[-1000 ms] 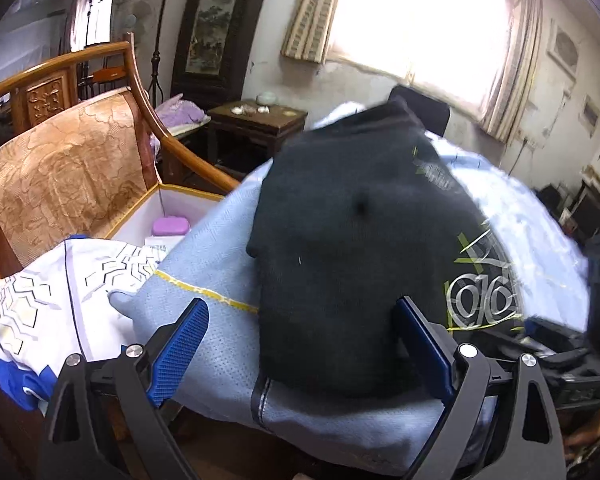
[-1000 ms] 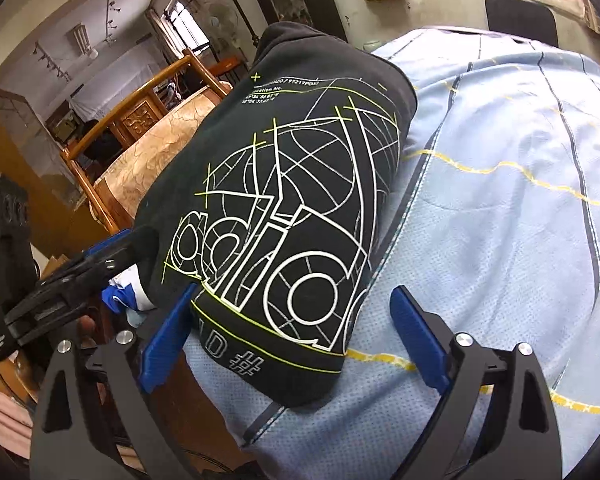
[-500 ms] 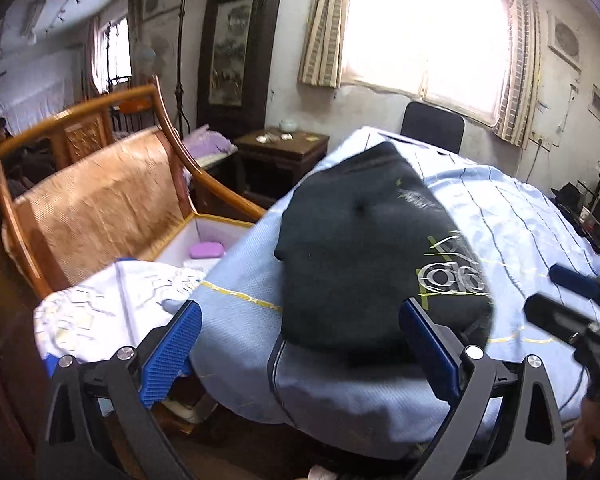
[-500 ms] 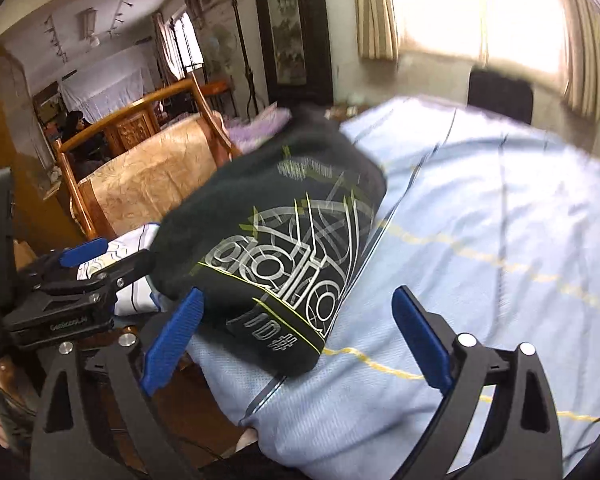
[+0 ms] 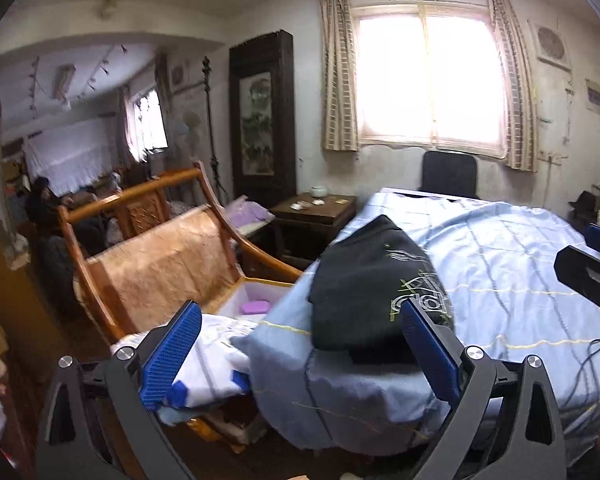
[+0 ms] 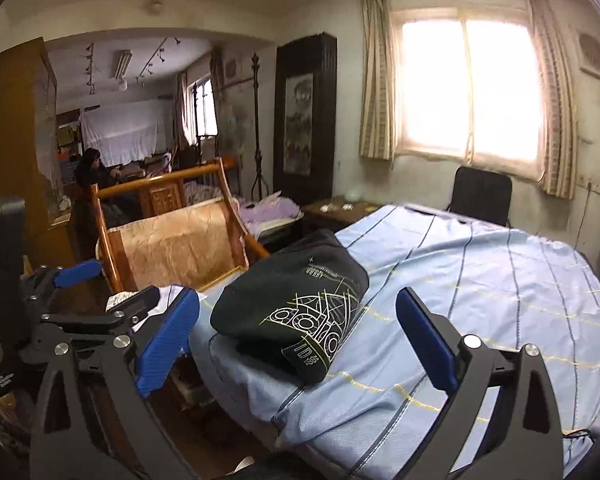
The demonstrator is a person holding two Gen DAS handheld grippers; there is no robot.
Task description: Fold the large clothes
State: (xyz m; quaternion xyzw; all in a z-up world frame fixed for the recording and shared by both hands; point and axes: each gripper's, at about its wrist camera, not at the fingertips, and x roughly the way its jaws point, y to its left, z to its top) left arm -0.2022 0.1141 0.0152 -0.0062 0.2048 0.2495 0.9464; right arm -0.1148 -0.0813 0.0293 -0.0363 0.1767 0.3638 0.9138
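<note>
A folded black garment [image 5: 376, 284] with a white and yellow line print lies on the near left corner of the light blue bed cover [image 5: 508, 264]. It also shows in the right wrist view [image 6: 296, 304]. My left gripper [image 5: 300, 352] is open and empty, held back from the bed's edge. My right gripper [image 6: 296, 340] is open and empty, also held off the bed. The left gripper shows at the left of the right wrist view [image 6: 80, 292]; the right one shows at the right edge of the left wrist view [image 5: 592, 264].
A wooden bench [image 5: 160, 256] with a tan cushion stands left of the bed. A white and blue cloth [image 5: 212, 356] lies on its seat beside a white box [image 5: 260, 300]. A dark side table [image 5: 316, 212] and a black chair [image 5: 448, 176] stand by the far wall.
Both grippers have pulled back and up from the black garment, which stays folded on the bed's corner. The view has widened to the whole room.
</note>
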